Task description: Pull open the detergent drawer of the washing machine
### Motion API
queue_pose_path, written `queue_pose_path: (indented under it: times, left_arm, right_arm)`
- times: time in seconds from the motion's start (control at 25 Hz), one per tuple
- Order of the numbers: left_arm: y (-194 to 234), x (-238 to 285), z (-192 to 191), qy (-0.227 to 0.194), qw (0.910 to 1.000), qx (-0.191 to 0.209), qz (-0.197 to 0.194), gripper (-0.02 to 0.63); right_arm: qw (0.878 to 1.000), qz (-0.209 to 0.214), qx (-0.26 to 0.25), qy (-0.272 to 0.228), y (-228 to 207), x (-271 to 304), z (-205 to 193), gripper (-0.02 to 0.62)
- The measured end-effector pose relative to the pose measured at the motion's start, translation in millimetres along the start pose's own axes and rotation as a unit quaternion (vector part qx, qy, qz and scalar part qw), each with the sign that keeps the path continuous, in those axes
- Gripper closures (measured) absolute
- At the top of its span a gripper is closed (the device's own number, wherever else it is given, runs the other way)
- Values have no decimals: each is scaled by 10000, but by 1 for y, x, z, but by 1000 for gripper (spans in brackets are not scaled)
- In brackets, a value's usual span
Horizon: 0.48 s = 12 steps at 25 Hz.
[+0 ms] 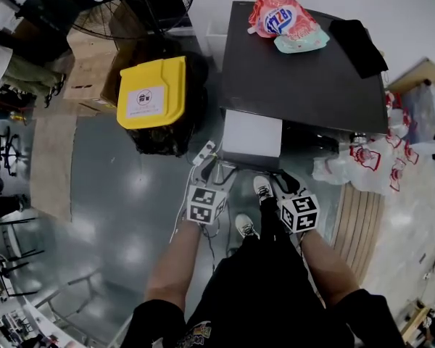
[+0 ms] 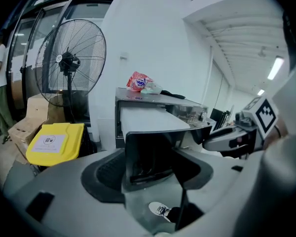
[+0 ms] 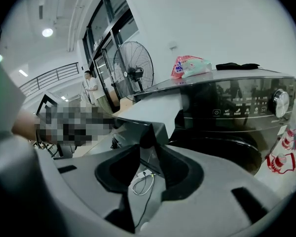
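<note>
Left hand-held gripper [image 2: 150, 164]: jaws closed on the dark front panel of the detergent drawer [image 1: 251, 135], which fills the gap between the pads. The hold looks meant to take the pull at the panel's left part.
Right hand-held gripper [image 3: 149, 146]: jaws part-way closed, pinching the panel's other corner. Two grips likely keep the drawer from skewing on its runners.
Detergent drawer: it stands well out of the washing machine [image 1: 304, 71], its pale top bare to the head view and its front panel towards the person. The opening looks largely done, though I cannot tell whether it is at its stop.
Washing machine: dark top, round dial and door visible in the right gripper view.
On the machine's top surface: a red-and-white detergent bag [image 1: 283, 17] and a dark cloth [image 1: 357, 46], set well back from the drawer.
Floor: a white cable [image 3: 142, 179] lies below the drawer, so footing needs care when stepping back.
Beside the machine: a yellow-lidded bin [image 1: 154, 93] to the left, with a standing fan [image 2: 71, 63] behind it.
</note>
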<state>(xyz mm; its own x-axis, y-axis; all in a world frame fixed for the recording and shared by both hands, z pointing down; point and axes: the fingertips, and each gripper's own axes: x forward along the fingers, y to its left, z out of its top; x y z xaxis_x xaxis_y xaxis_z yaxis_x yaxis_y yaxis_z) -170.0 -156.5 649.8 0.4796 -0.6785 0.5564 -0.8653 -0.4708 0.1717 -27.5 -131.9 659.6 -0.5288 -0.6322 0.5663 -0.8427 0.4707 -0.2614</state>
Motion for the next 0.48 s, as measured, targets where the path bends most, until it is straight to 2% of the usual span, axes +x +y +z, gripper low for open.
queue_pose_path:
  times: [0.48]
  left_arm:
    - [-11,-17,-17,42,10000,25,6,341]
  right_arm:
    - [10000,43,50,13,11,-12,-17,468]
